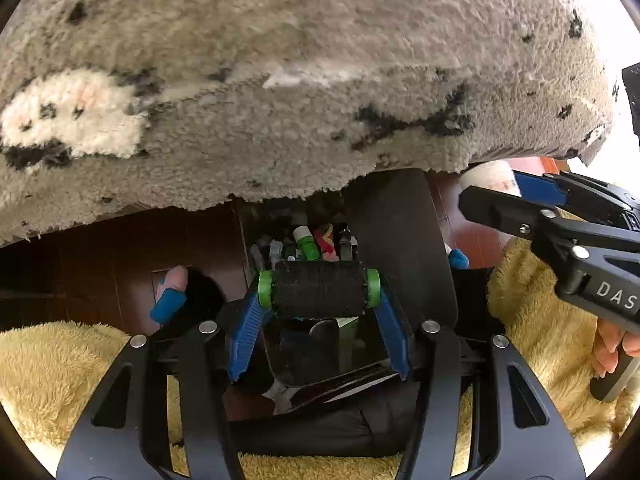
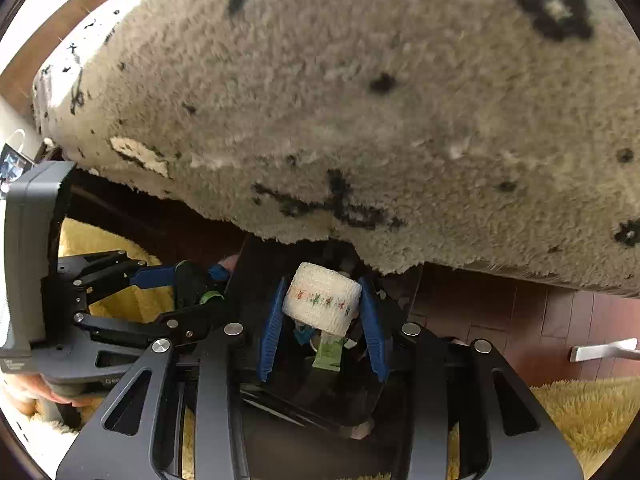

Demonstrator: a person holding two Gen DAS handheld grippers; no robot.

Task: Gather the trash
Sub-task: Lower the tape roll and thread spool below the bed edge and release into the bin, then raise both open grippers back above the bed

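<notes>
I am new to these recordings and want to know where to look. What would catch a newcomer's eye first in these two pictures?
First, the shaggy grey rug with black marks, which fills the upper half of both views. Next, what each gripper holds above a dark bin: the left gripper is shut on a black roll with green ends, and the right gripper is shut on a white tape roll. A fluffy yellow fabric lies low at both sides.

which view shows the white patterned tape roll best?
Right wrist: the white patterned tape roll sits centred and sharp between the right tongs. Left wrist shows only a blurred sliver behind those tongs.
</notes>
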